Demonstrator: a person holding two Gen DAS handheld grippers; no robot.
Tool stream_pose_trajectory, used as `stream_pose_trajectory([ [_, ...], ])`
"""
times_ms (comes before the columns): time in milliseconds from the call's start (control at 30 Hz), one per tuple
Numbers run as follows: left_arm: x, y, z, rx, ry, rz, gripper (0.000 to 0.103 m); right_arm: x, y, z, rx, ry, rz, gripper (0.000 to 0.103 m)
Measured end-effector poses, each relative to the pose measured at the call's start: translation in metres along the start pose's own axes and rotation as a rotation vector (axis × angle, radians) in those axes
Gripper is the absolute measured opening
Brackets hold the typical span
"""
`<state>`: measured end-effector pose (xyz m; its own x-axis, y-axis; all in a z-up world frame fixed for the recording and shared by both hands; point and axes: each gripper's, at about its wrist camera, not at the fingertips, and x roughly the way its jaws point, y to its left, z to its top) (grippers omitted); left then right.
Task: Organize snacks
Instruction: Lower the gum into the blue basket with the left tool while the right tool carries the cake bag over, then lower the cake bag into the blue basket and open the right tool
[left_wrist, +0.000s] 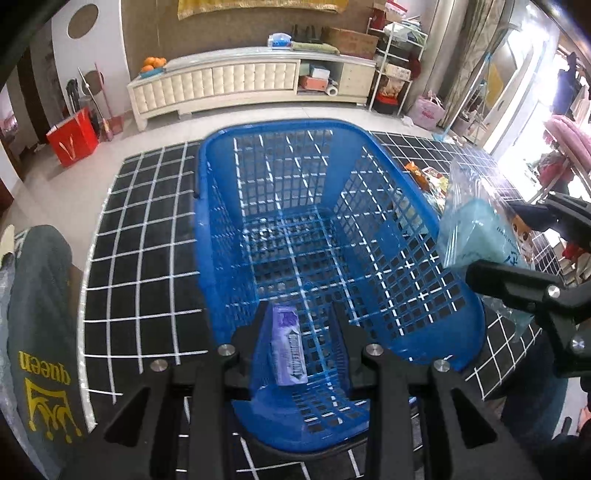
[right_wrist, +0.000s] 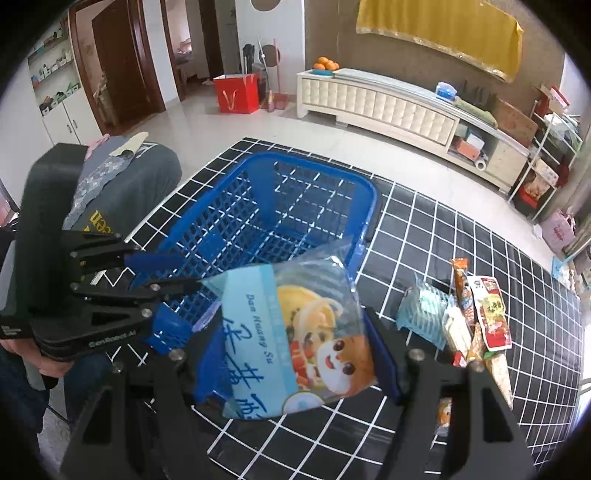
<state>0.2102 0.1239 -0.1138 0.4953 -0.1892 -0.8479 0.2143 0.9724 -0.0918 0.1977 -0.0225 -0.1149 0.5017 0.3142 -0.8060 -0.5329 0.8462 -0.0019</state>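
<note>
A purple snack bar (left_wrist: 288, 343) sits low in the frame's centre, gripped between the left gripper (left_wrist: 295, 328) fingers over the blue basket (left_wrist: 369, 206). The right gripper (right_wrist: 291, 343) pinches a light-blue snack bag (right_wrist: 291, 339) beside the basket's rim, loose snacks (right_wrist: 476, 317) lying at right.

**Black grid table, one basket, one pile of snacks**

The black table (right_wrist: 461, 236), crossed by white grid lines, carries a blue lattice basket (right_wrist: 343, 184) standing upright on it — its mesh walls let the grid show through. To the basket's right, apart from it, a cluster of snack packets (right_wrist: 476, 314) lies flat on the surface: a pale blue pouch (right_wrist: 421, 314), an orange stick, a red-and-white packet — some overlapping. Beyond the table's far edge runs a pale tiled floor (left_wrist: 258, 114).
</note>
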Motion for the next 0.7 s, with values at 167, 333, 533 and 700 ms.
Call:
stream_pose_trajectory([
  [167,-0.015,0.004,-0.003,-0.009,-0.028,0.015,0.035,0.002,0.009,0.005,-0.018,0.006,0.004,0.073],
  [333,-0.030,0.011,-0.006,-0.009,-0.056,0.043,0.044,0.017,0.019,0.012,-0.020,0.032,0.000,0.073],
  [533,-0.038,0.030,-0.012,-0.031,-0.067,0.061,0.052,0.045,0.026,0.012,-0.032,0.083,-0.016,0.073],
  [700,-0.034,0.037,-0.019,-0.032,-0.059,0.086,0.052,0.054,0.034,0.009,-0.056,0.100,-0.015,0.073],
])
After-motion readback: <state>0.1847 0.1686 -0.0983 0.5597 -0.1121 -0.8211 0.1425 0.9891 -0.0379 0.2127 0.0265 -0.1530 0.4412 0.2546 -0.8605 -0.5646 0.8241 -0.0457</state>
